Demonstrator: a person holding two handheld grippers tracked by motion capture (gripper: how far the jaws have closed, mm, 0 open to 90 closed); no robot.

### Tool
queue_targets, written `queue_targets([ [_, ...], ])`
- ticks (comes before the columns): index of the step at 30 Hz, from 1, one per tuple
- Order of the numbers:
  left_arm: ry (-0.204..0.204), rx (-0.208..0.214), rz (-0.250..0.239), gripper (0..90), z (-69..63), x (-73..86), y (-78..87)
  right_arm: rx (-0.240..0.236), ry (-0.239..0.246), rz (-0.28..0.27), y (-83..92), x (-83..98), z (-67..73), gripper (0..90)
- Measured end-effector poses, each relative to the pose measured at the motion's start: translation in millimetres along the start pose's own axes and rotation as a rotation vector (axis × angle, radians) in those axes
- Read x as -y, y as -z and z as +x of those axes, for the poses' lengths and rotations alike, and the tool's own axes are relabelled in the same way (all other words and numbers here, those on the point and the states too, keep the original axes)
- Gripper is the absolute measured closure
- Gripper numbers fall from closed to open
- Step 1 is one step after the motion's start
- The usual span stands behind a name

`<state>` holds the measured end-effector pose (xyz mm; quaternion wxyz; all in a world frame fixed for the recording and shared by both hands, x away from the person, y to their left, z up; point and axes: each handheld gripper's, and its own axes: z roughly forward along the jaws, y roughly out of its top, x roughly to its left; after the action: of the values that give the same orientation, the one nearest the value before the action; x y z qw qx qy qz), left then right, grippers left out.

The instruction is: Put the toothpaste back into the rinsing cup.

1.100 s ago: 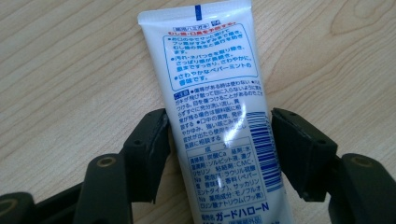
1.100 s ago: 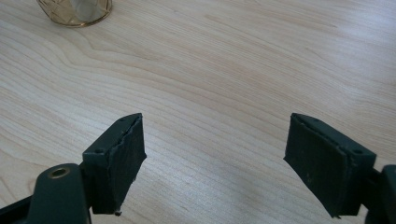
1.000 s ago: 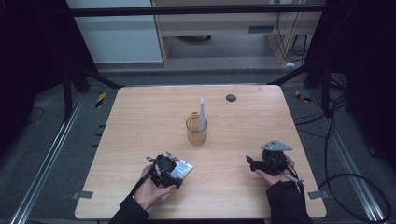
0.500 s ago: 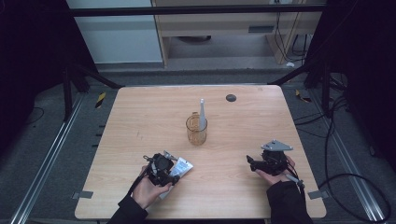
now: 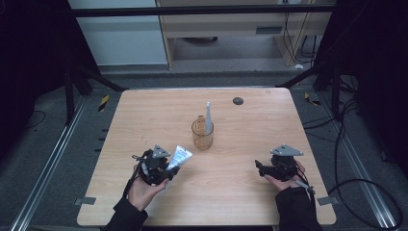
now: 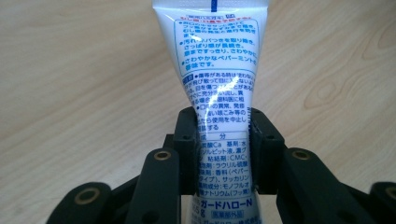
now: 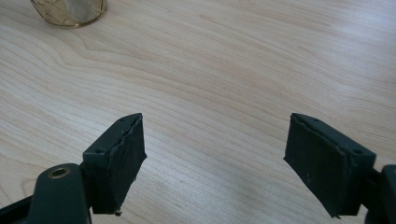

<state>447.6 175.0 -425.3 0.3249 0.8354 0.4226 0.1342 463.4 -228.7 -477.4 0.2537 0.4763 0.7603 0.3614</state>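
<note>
1. While the left gripper (image 5: 166,169) is clamping the white toothpaste tube (image 5: 179,157) at the near left of the wooden table (image 5: 144,115) in the high view, the tube's flat crimped end is pointing far-right toward the amber glass cup (image 5: 202,134) at the table's middle. That aim suggests the tube is being readied for the cup, where a pale toothbrush (image 5: 208,115) is already standing upright. The left hand (image 5: 142,190) is cupping the tool from the near side, with the forearm coming in from the near edge. At the near right, the right gripper (image 5: 262,168) is resting low in the right hand (image 5: 284,180), well apart from the cup and pointing left.

2. Looking along the left gripper (image 6: 223,149) in its own view, its jaws have just been closing, and the pads are now pressing on both sides of the toothpaste tube (image 6: 219,84), pinching its printed body at the waist. The tube is rising away over the table.

3. Seen along the right gripper (image 7: 215,163), the jaws are standing wide apart with nothing between them, just above the table (image 7: 224,74). The glass cup's base (image 7: 70,11) is showing at the far left, so this tool appears to be waiting in reserve.
</note>
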Motion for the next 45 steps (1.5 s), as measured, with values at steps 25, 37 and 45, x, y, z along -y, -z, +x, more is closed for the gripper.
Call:
queue_targets([
  [25,0.096,-0.122,-0.316,68.4,31.5,-68.2,25.3,0.026,-0.019,-0.033,2.8,1.3,-3.1,18.5],
  [37,0.122,-0.094,-0.413,68.4,29.6,-98.0,9.3,0.037,-0.02,-0.048,2.2,1.2,-4.2,17.7],
  [45,0.136,-0.121,-0.483,68.4,32.8,-110.4,-0.1,0.038,-0.015,-0.046,1.1,2.0,-4.5,17.4],
])
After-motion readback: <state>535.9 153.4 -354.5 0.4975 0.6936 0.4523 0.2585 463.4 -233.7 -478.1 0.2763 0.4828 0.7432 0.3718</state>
